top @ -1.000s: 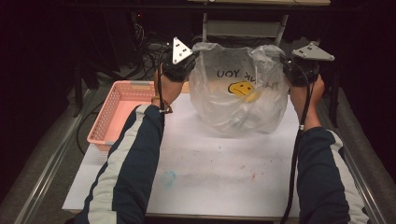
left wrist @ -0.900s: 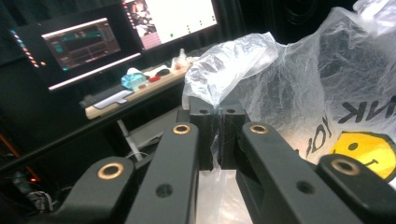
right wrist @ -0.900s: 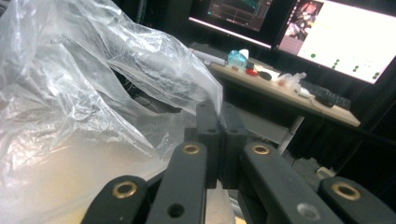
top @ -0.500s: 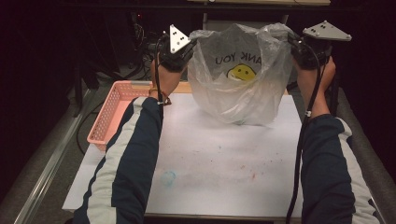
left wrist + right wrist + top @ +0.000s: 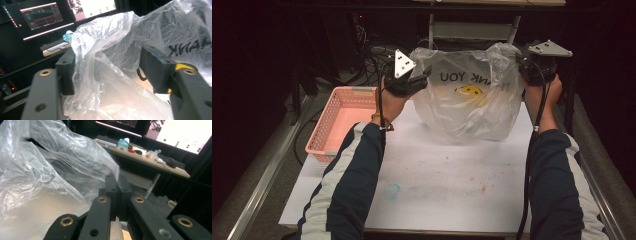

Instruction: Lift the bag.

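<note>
A clear plastic bag (image 5: 472, 105) printed with "THANK YOU" and a yellow smiley stands on the white table sheet (image 5: 452, 185), its bottom resting there and its top held up. My right gripper (image 5: 523, 64) is at the bag's top right corner. In the right gripper view its jaws (image 5: 117, 186) are shut on a thin edge of the bag (image 5: 37, 170). My left gripper (image 5: 424, 77) is at the bag's top left. In the left gripper view it (image 5: 110, 68) stands open, with a crumpled fold of the bag (image 5: 100, 50) loose between the jaws. What is inside the bag is too blurred to tell.
An empty pink basket (image 5: 342, 120) sits at the table's left edge, beside my left forearm. Cables and a metal frame lie behind the table. A desk with monitors and small items (image 5: 150, 157) stands farther back. Bare white sheet lies in front of the bag.
Both grippers rose with the bag, then came down again; the bag now sags lower on the table. The left gripper has shifted slightly right.
</note>
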Demonstrator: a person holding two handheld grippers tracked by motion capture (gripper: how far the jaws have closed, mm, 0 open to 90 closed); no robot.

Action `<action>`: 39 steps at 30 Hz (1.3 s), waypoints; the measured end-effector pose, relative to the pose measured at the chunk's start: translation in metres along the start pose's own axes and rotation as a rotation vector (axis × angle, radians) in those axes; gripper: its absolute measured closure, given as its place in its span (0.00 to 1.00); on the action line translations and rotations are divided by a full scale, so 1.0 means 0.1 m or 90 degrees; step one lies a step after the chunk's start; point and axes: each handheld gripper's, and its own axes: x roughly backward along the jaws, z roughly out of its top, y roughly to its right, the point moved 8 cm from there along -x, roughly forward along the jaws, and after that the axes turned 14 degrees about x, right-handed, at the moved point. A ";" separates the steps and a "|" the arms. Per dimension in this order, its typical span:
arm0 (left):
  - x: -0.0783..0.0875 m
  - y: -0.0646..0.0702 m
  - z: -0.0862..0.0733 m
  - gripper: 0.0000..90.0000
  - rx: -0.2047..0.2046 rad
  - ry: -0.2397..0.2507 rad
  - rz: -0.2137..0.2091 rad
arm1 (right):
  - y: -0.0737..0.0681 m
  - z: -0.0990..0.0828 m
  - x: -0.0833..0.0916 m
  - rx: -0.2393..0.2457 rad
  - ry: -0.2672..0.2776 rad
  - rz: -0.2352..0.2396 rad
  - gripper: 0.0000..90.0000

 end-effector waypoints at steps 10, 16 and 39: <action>0.14 -0.07 0.02 0.35 0.018 0.009 -0.003 | 0.25 -0.18 -0.04 -0.013 -0.041 -0.039 1.00; 0.27 0.23 -0.26 0.45 -0.018 -0.011 -0.087 | 0.32 -0.20 0.00 -0.012 -0.047 -0.049 1.00; -0.06 0.77 -1.05 0.79 -0.074 -0.132 -0.151 | 0.17 0.17 0.59 -0.014 0.077 0.011 0.52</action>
